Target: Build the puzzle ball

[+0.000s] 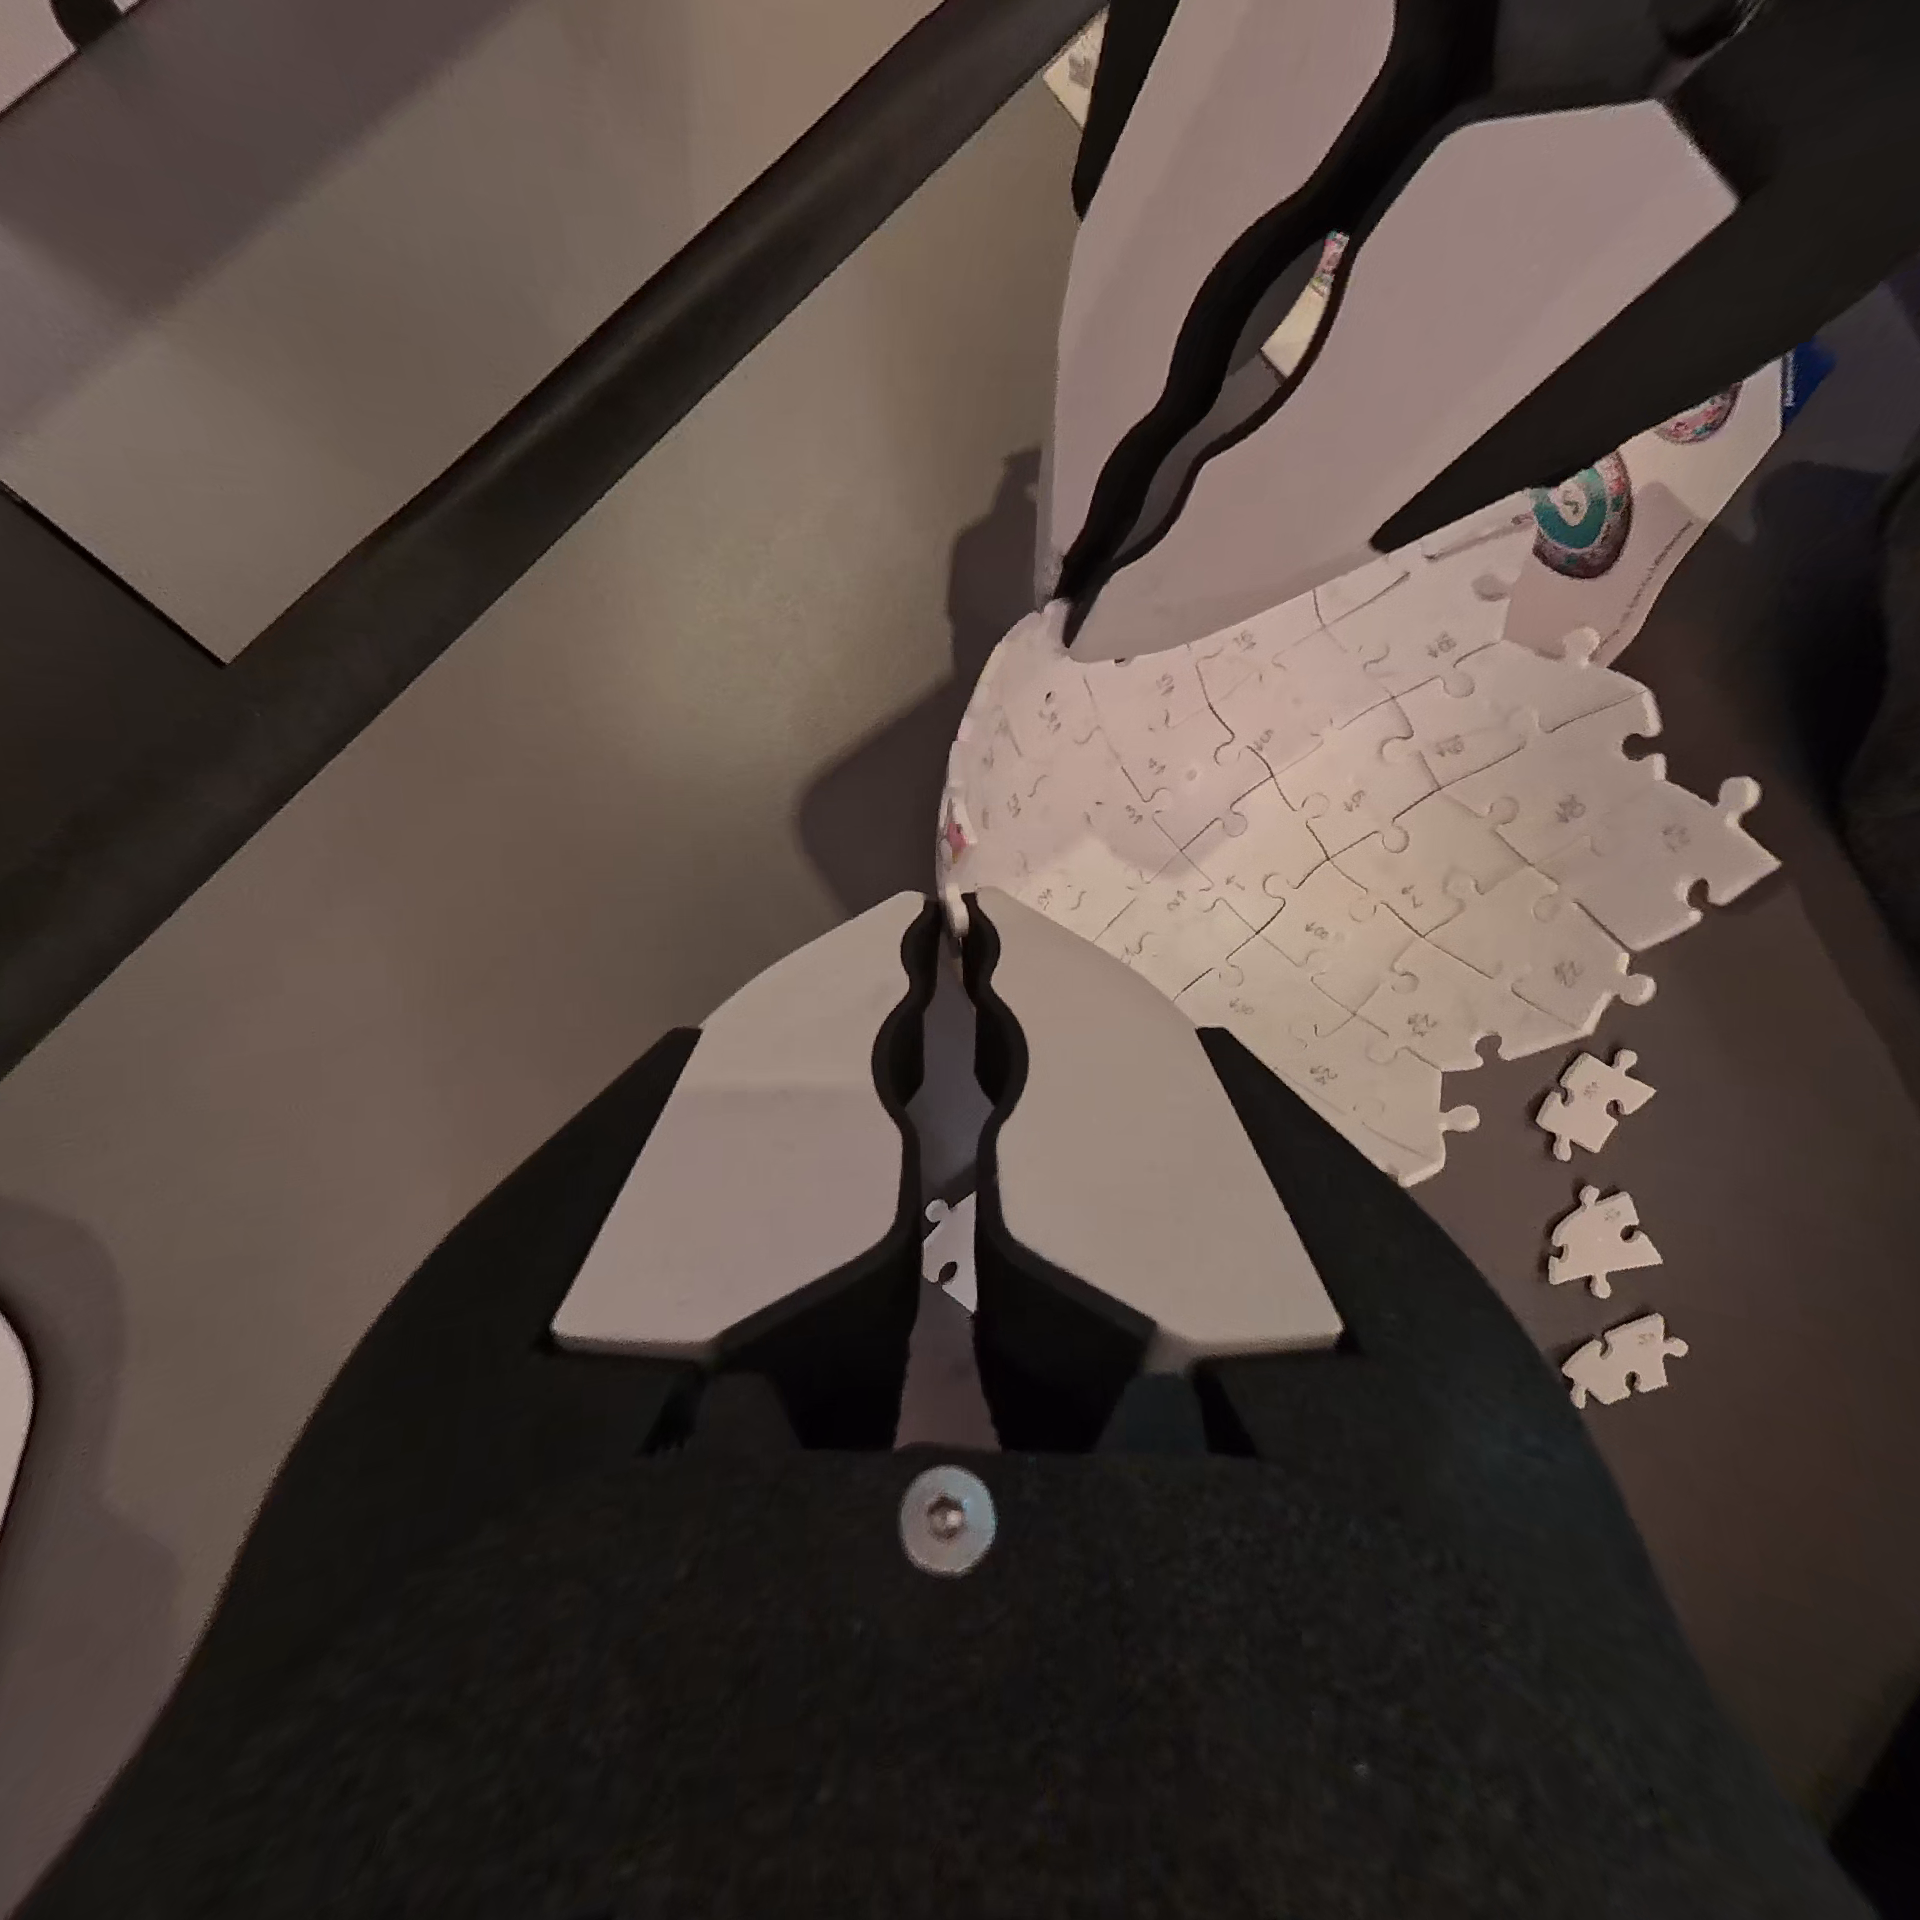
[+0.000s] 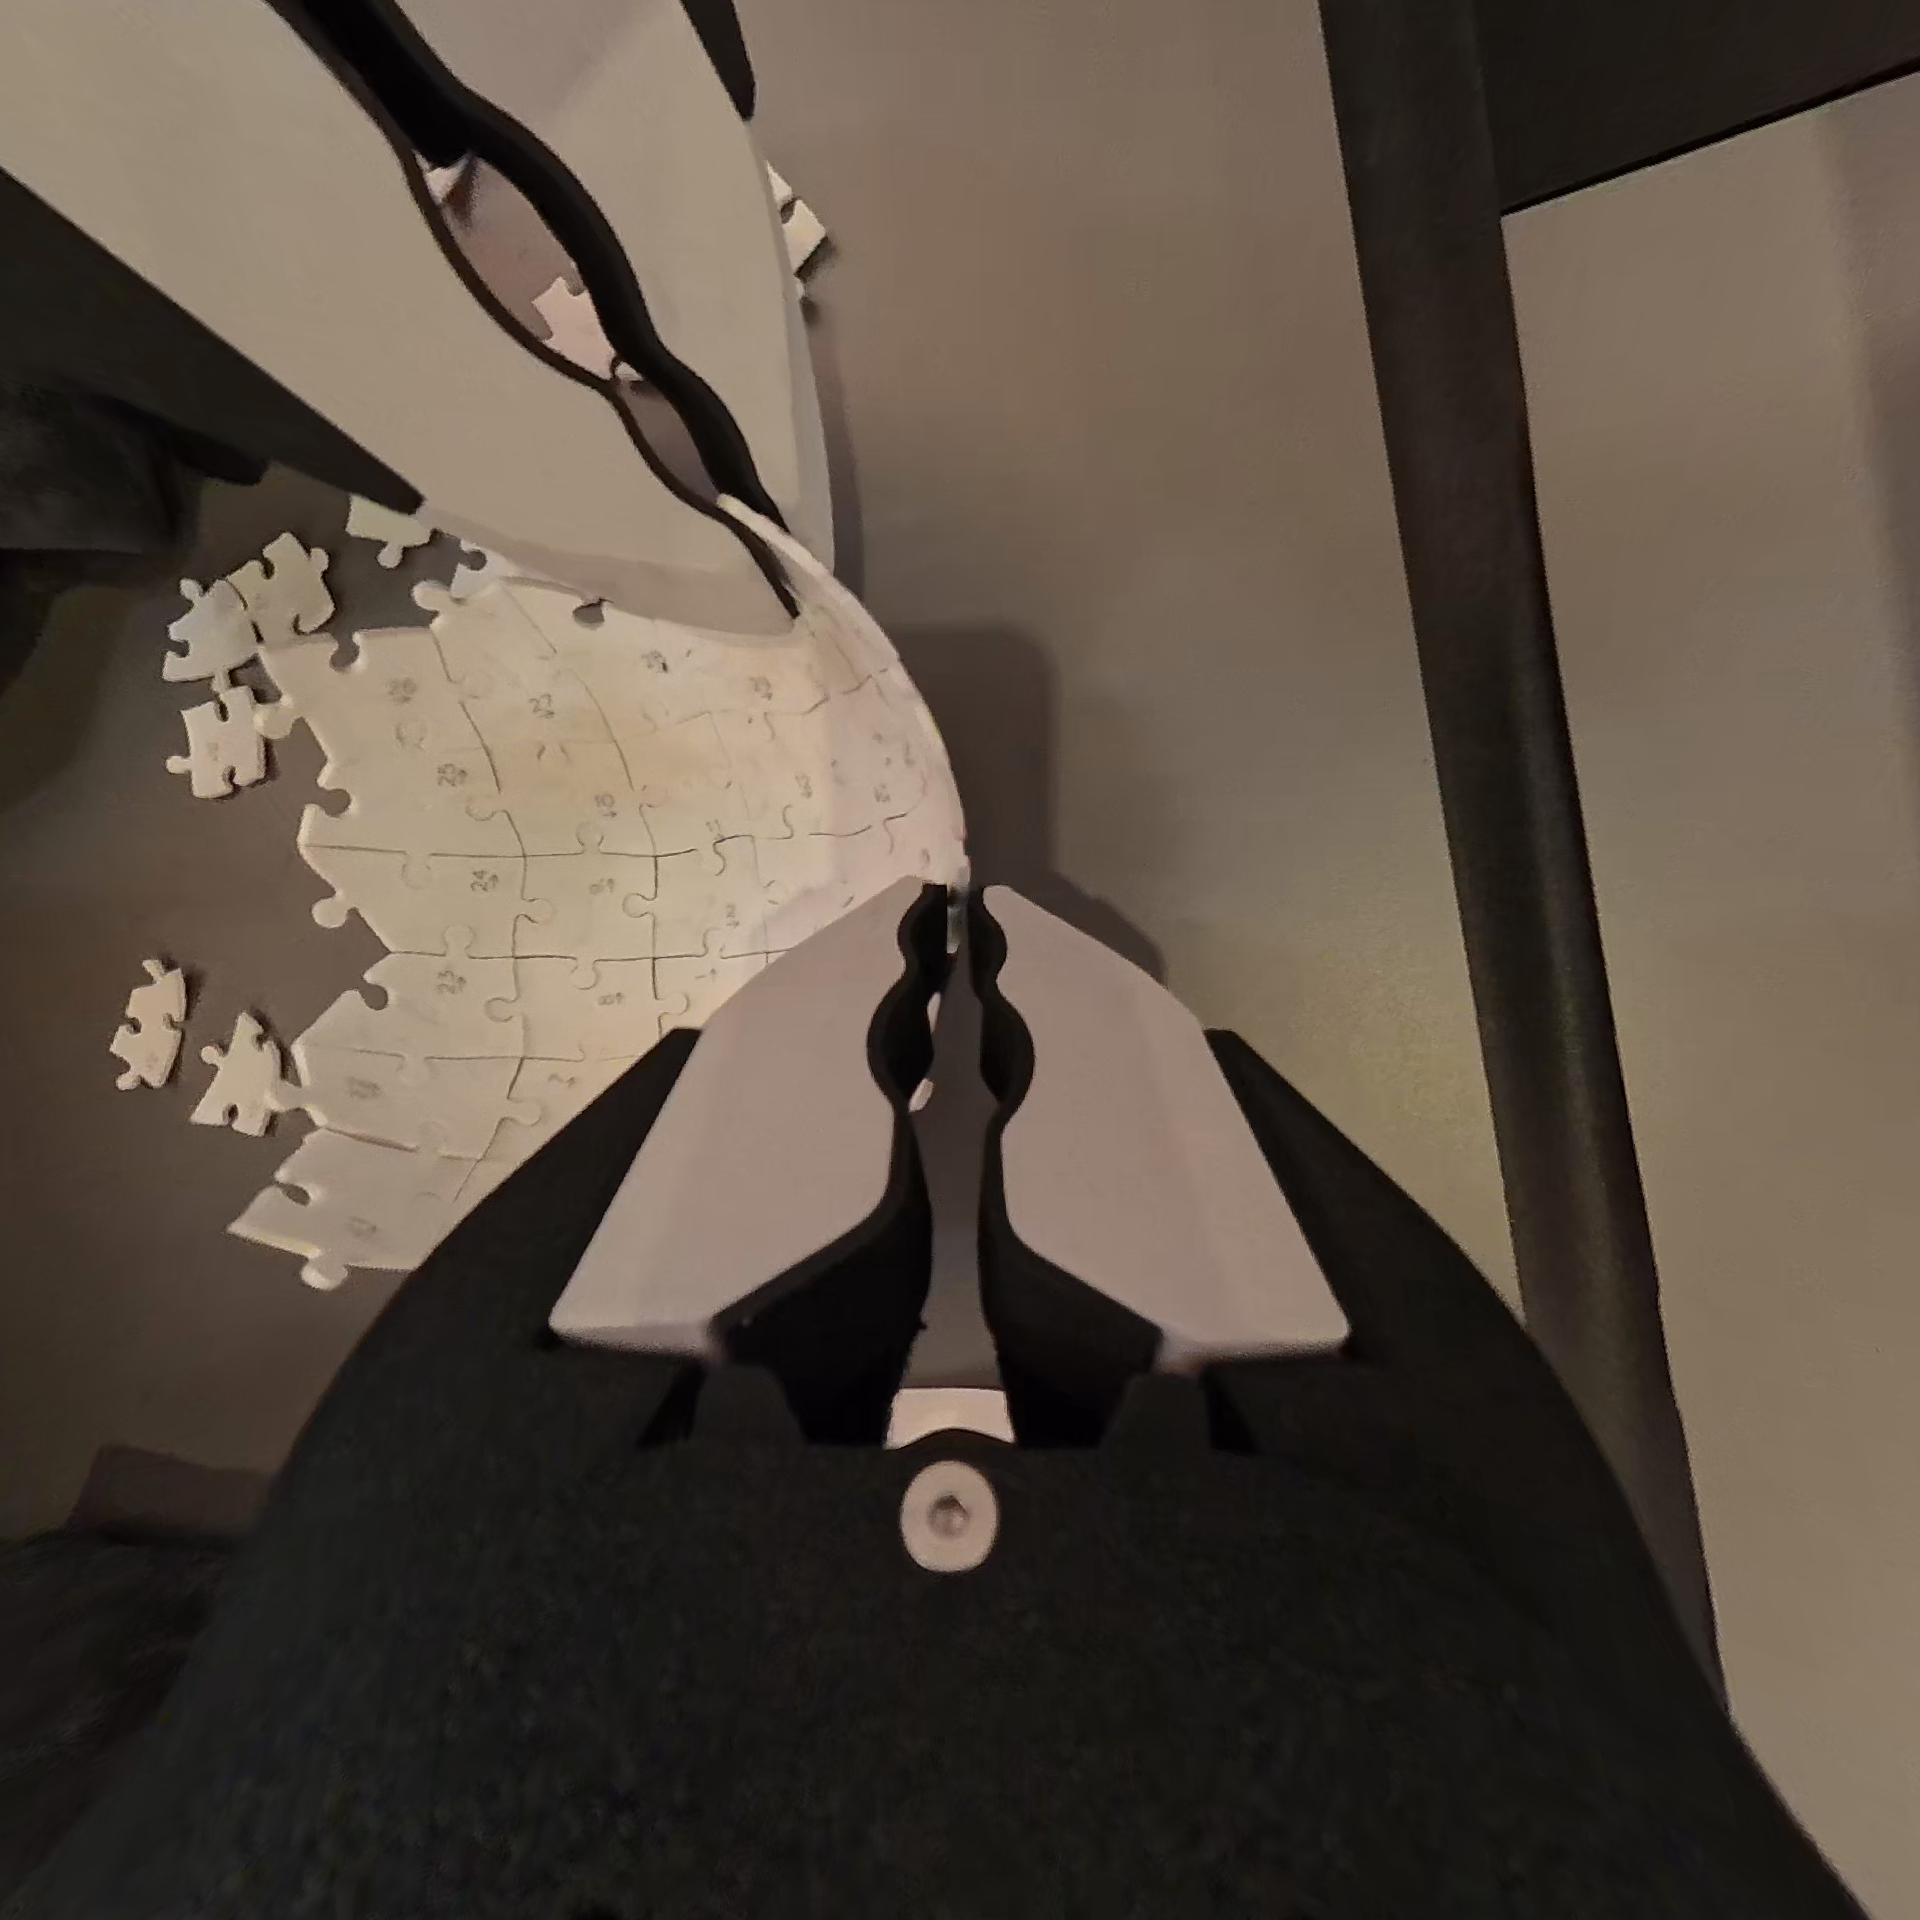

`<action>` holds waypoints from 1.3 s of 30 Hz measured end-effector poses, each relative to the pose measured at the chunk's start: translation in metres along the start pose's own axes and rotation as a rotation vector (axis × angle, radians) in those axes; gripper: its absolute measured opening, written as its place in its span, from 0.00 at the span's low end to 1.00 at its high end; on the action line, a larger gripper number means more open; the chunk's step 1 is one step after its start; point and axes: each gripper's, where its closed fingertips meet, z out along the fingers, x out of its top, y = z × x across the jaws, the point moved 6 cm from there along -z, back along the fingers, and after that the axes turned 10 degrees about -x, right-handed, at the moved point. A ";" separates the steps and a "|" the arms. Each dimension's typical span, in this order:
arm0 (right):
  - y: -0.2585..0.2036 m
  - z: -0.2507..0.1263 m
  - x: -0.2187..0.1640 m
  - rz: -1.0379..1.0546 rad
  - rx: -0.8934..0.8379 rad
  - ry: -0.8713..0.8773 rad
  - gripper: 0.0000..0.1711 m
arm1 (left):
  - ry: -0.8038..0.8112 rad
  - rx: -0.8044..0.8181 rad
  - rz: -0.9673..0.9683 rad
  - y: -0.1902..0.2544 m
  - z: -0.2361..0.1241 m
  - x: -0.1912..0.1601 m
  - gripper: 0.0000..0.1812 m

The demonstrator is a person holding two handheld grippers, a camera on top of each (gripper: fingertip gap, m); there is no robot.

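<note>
Dim grey table [image 1: 540, 810] carries a curved white shell of joined plastic puzzle pieces [image 1: 1351, 831], at centre right of the left wrist view. Left hand-held gripper [image 1: 958, 914] is clenched on its near rim; right hand-held gripper [image 2: 961, 902] pinches another rim spot. Loose white pieces [image 1: 1600, 1247] lie at lower right.

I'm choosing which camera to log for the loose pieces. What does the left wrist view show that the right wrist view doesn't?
Only the left wrist view shows a printed sheet beyond the assembled puzzle shell. Only the right wrist view shows a dark upright post. Both show the left claw and right claw shut on the shell's rim, plus loose pieces beside it.
</note>
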 end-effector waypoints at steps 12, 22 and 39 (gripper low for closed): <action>-0.003 -0.006 0.001 -0.036 0.009 0.019 0.05 | -0.025 0.013 0.040 0.004 0.001 0.000 0.02; 0.000 0.003 0.002 -0.164 0.077 0.005 0.09 | -0.022 0.008 0.051 0.003 0.002 0.001 0.02; -0.003 0.016 0.004 -0.152 0.164 -0.084 0.02 | -0.037 0.018 0.068 0.007 0.002 0.001 0.02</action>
